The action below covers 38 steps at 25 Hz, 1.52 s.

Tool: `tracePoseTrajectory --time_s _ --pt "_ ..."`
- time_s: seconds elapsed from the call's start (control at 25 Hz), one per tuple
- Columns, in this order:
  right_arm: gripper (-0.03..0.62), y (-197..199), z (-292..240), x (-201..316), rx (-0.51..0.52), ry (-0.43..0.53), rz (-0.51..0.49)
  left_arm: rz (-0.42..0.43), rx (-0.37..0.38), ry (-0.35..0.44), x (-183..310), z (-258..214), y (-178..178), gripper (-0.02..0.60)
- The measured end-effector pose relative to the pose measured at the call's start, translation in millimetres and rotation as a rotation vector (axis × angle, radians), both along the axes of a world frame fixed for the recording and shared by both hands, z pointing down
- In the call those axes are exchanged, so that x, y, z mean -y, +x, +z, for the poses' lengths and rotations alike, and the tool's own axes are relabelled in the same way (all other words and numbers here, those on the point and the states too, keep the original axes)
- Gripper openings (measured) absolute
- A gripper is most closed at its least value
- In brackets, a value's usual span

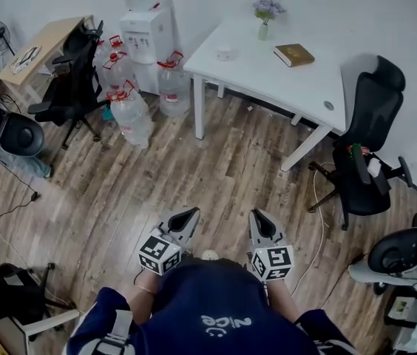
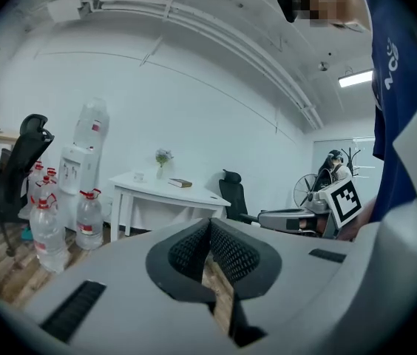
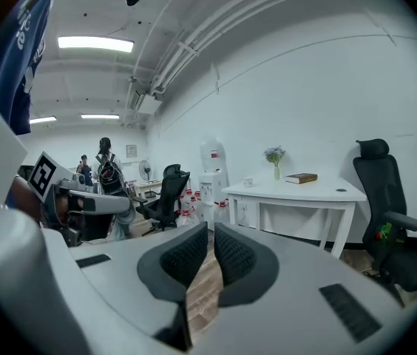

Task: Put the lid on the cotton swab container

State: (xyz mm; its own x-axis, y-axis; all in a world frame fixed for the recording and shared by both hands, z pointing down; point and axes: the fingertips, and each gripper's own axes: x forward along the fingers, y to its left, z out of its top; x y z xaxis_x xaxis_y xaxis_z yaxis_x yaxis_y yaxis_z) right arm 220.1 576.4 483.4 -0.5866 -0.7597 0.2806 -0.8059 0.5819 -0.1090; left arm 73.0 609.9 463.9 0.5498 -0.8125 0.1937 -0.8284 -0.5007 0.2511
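A small round container (image 1: 226, 52) sits on the white table (image 1: 268, 76) far ahead of me; it is too small to tell lid from body. The same container shows as a tiny shape in the left gripper view (image 2: 139, 176) and in the right gripper view (image 3: 248, 181). Both grippers hang close to my body, over the wooden floor and well short of the table. My left gripper (image 1: 191, 213) (image 2: 210, 224) is shut with nothing in it. My right gripper (image 1: 256, 214) (image 3: 211, 228) is also shut and empty.
A book (image 1: 293, 55) and a vase of flowers (image 1: 265, 21) share the table. A water dispenser (image 1: 148, 32) and several large water bottles (image 1: 131, 113) stand to its left. Black office chairs (image 1: 367, 150) (image 1: 72, 80) flank the room. Cables lie on the floor at the left.
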Motion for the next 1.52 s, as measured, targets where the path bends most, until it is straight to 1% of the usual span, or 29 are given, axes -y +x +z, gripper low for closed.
tracePoseTrajectory --time_s 0.08,0.12,0.24,0.28,0.32,0.4,0.44,0.6,0.76,0.88,1.12,1.52 --pt "0.055 2.3 1.3 5.3 0.002 0.0 -0.023 -0.008 0.01 0.013 7.2 -0.6 5.1 0.02" --pt "0.055 3.5 2.5 8.3 0.003 0.001 -0.032 -0.007 0.034 0.022 9.8 0.4 8.0 0.02" --pt "0.055 7.8 7.7 17.2 0.008 -0.009 -0.035 0.034 0.172 0.051 15.4 8.7 15.1 0.019" --pt "0.055 9.4 9.3 18.9 0.008 -0.017 -0.032 0.046 0.18 0.052 17.1 9.4 16.1 0.02" --pt "0.055 10.7 10.6 20.1 0.008 -0.026 -0.029 0.046 0.156 0.046 19.3 8.3 15.4 0.02" --pt "0.055 11.7 13.9 24.1 0.006 -0.043 -0.021 0.025 0.078 0.022 27.3 4.7 10.1 0.02" --pt "0.055 12.0 16.1 28.3 0.006 -0.049 -0.013 0.014 0.051 0.011 33.7 5.1 6.6 0.02" --pt "0.055 11.0 24.0 60.0 0.006 -0.066 0.031 0.011 0.023 -0.016 71.0 17.1 -5.7 0.02" --pt "0.055 -4.6 23.1 100.1 -0.001 -0.064 0.066 0.033 -0.012 -0.026 117.5 20.6 -23.8 0.02" --pt "0.055 -20.1 16.5 136.4 -0.001 -0.053 0.079 0.048 -0.01 -0.022 158.8 18.7 -37.6 0.02" --pt "0.055 -54.7 8.3 205.4 0.019 -0.046 0.123 0.121 0.006 0.005 233.9 9.2 -60.3 0.02" --pt "0.055 -117.0 12.7 283.8 0.048 -0.042 0.184 0.173 0.009 -0.002 317.0 12.2 -118.8 0.02"
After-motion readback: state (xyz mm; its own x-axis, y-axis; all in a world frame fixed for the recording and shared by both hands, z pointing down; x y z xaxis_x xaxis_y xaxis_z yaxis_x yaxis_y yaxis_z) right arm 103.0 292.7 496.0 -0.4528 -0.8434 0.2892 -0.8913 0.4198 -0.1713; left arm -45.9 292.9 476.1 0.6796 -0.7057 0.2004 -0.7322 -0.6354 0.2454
